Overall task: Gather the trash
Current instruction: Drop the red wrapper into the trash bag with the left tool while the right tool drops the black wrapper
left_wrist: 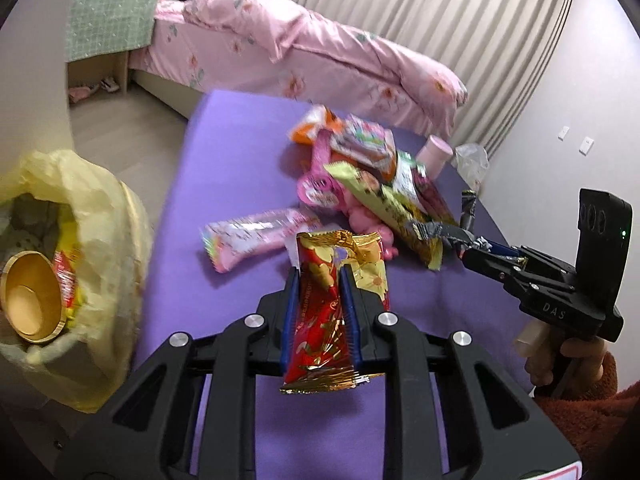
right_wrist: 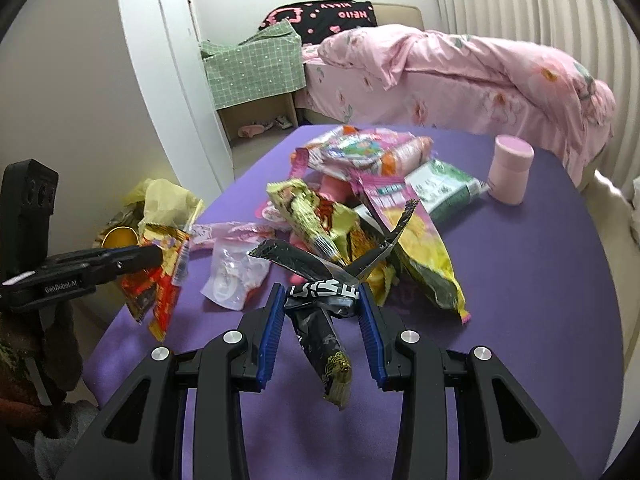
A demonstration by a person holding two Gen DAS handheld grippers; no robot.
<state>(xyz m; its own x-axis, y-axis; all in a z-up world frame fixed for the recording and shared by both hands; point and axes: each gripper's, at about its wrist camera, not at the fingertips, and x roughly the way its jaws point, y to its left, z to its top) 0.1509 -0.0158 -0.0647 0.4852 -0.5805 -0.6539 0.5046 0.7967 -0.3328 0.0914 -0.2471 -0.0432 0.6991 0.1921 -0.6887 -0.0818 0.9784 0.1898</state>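
My left gripper is shut on a red and gold wrapper above the purple table; it also shows in the right wrist view with that wrapper. My right gripper is shut on a black and silver wrapper, also visible in the left wrist view. A pile of snack wrappers lies mid-table and shows in the right wrist view. A bin lined with a yellow bag stands left of the table.
A pink cup stands at the table's far right. A pink wrapper lies apart from the pile. A gold bowl sits in the bin. A bed with pink bedding is behind the table, curtains beyond.
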